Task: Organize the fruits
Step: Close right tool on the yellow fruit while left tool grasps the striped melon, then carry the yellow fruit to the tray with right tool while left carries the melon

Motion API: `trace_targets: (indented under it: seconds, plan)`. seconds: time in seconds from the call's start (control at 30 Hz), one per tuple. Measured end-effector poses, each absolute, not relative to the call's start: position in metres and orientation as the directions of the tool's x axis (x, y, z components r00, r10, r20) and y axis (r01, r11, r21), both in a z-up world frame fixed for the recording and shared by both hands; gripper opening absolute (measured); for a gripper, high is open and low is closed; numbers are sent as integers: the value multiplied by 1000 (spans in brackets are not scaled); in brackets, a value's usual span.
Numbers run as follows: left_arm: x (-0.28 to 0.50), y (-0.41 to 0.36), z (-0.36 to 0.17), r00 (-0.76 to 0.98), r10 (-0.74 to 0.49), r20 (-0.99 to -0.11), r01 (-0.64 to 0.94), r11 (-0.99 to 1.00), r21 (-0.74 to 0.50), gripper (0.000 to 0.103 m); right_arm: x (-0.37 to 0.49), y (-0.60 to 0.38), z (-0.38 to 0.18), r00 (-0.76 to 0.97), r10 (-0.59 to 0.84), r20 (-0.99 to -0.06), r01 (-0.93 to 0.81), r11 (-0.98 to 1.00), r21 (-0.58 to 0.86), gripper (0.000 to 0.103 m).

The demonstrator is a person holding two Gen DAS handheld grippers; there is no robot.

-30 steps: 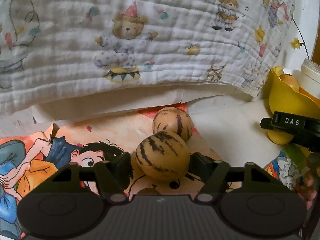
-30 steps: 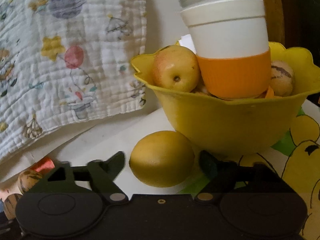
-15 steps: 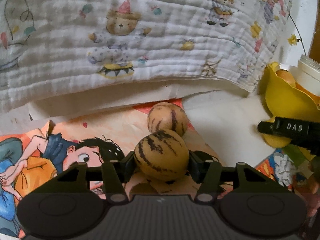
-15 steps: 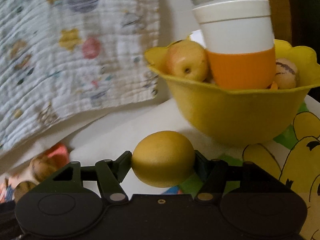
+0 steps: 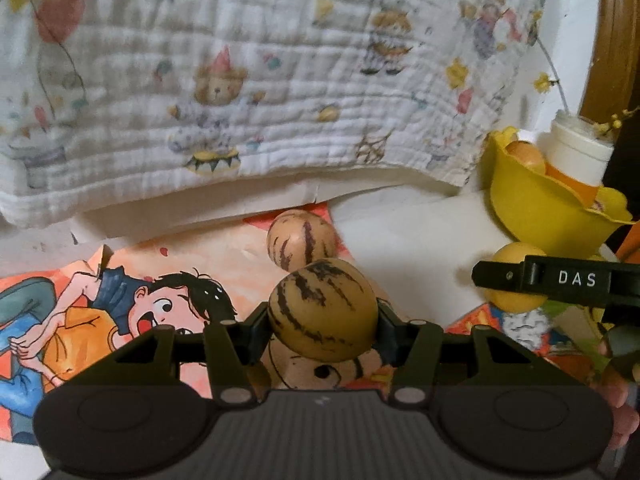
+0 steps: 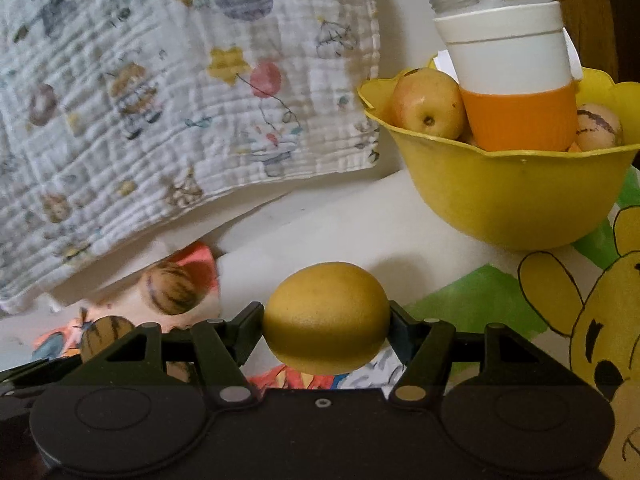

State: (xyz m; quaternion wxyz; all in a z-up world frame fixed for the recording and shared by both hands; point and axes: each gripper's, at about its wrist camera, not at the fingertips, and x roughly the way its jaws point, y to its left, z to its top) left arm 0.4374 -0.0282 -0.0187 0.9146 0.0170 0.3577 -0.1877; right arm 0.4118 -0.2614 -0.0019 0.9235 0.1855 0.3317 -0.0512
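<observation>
showing only rightward: apple [image 6: 429, 104] in bowl [image 6: 500, 196]

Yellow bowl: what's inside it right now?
The yellow bowl holds a white-and-orange cup, a reddish-yellow fruit and a striped fruit. Anything beneath them is hidden by the wall.

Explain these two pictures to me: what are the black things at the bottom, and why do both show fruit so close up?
No robot here: a person holds a two-finger gripper in each hand, and a small camera on each looks forward along its fingers. One picture comes from the left gripper, shut on a striped fruit; a second striped fruit lies behind it on a cartoon-printed cover. The other picture comes from the right gripper, shut on a plain yellow fruit. Ahead stands a yellow bowl holding more fruit and an orange-and-white cup. A teddy-print blanket hangs behind.
</observation>
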Motion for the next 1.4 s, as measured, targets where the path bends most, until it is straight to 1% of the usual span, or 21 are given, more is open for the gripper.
trace_targets:
  seconds: [0.33, 0.53, 0.7, 0.9, 1.17, 1.4]
  plan:
    - [392, -29, 7, 681, -354, -641, 380, 919, -105, 59, 359, -258, 22, 799, 125, -588, 80, 947, 311, 67]
    - [360, -26, 17, 675, -371, -638, 402, 910, -103, 59, 312, -252, 31, 806, 178, -564, -20, 962, 274, 67]
    - [328, -27, 23, 666, -388, -637, 430, 898, -96, 59, 270, -249, 32, 804, 195, -562, -76, 971, 228, 67]
    - [296, -37, 19, 645, -417, -640, 470, 877, -99, 59, 238, -247, 23, 803, 176, -569, -99, 981, 165, 67]
    - [272, -48, 1, 614, -420, -668, 510, 857, -71, 59, 224, -245, 5, 779, 172, -603, -97, 983, 154, 67]
    - [256, -52, -8, 592, -422, -687, 540, 840, -51, 59, 215, -245, 10, 764, 198, -614, -126, 979, 159, 67]
